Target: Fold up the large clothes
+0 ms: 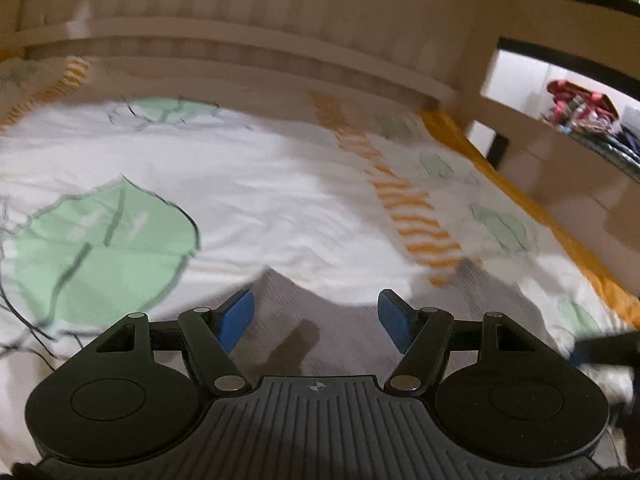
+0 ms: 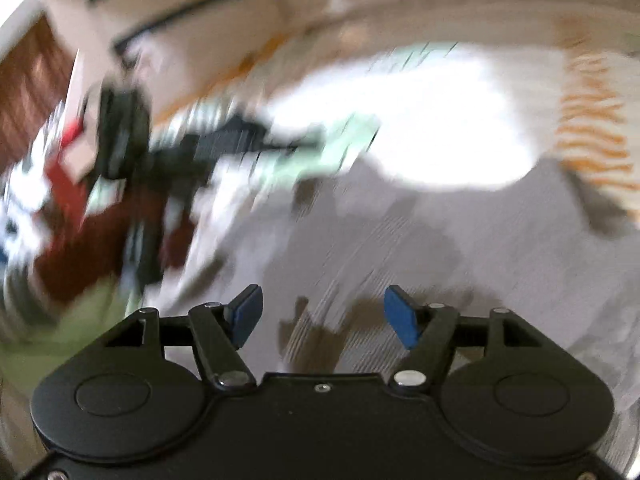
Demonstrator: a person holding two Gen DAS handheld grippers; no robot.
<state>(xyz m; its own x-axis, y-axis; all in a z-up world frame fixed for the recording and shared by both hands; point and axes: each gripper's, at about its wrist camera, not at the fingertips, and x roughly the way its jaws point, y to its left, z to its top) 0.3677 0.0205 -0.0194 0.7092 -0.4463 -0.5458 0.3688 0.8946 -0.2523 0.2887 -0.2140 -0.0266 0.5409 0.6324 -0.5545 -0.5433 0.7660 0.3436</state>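
On the bed [image 1: 532,184], the grey garment [image 1: 344,320] lies spread below both of your grippers; the left gripper [image 1: 316,316] and right gripper [image 2: 323,314] have fingers released, grasping nothing. Both views blur, so you risk pinching the leaf-print bedsheet [image 1: 240,184] with the cloth, or catching a single layer

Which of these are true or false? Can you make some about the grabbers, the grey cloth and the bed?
1. The left gripper is open with nothing between its blue pads. True.
2. The right gripper is squeezing the grey garment. False: its jaws stand apart and pinch nothing.
3. The grey garment lies on a bedsheet printed with green leaves. True.
4. The bedsheet's stripes are purple. False: they are orange.
5. The right wrist picture is sharp. False: it is heavily blurred.
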